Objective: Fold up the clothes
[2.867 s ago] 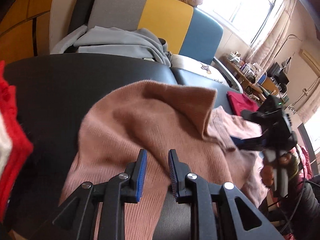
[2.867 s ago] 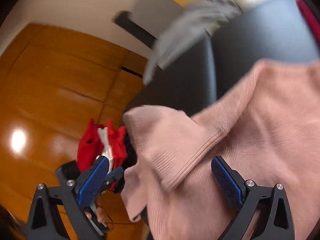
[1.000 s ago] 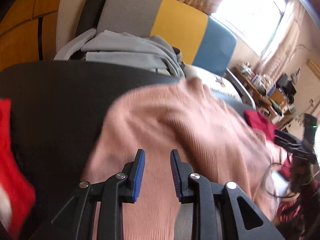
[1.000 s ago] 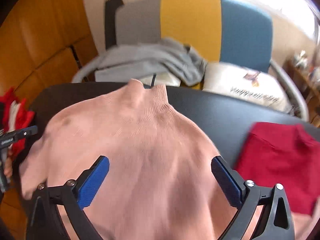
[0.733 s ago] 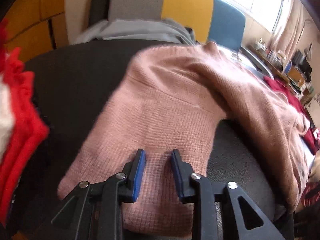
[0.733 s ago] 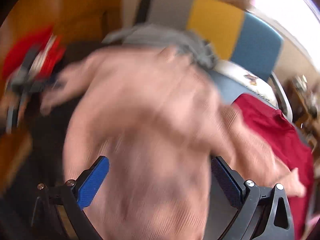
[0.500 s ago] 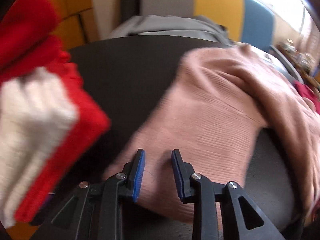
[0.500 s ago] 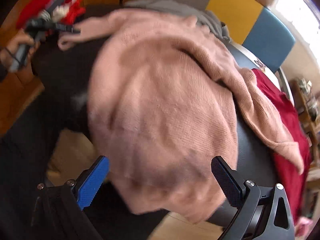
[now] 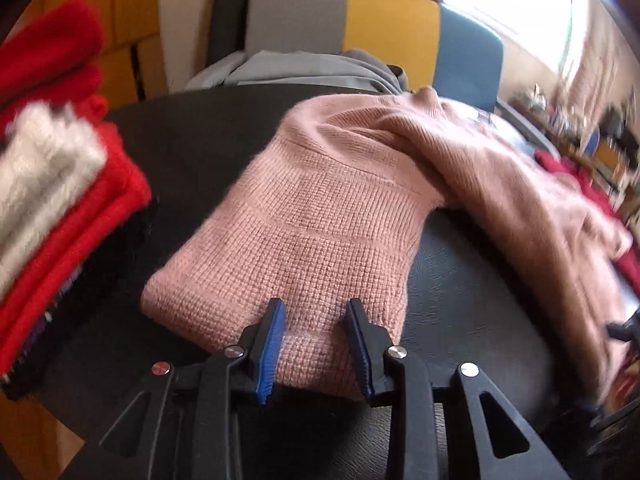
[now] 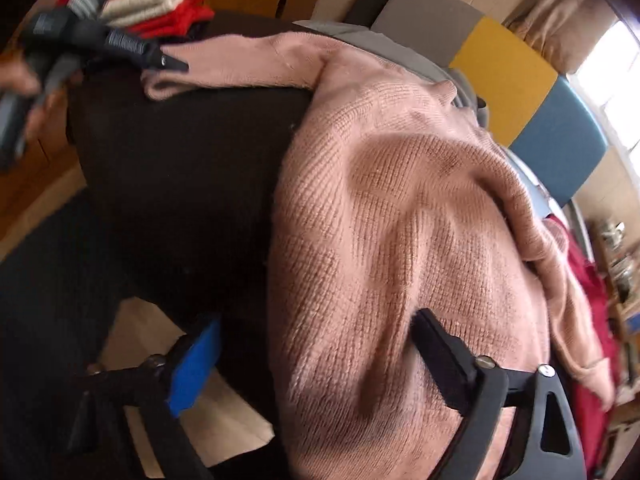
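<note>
Jaws part-open both sides — pink sweater (image 9: 304, 240) hem between each pair, ungripped — left widening, right narrowing.

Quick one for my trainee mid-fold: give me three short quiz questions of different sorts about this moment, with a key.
1. True or false: the pink sweater lies on a dark table.
2. What sits between the left gripper's fingers?
3. The red and white stack in the left wrist view is: A) left of the sweater, B) on the chair, C) on the floor.

Key: 1 true; 2 the sweater's near edge; 3 A.
</note>
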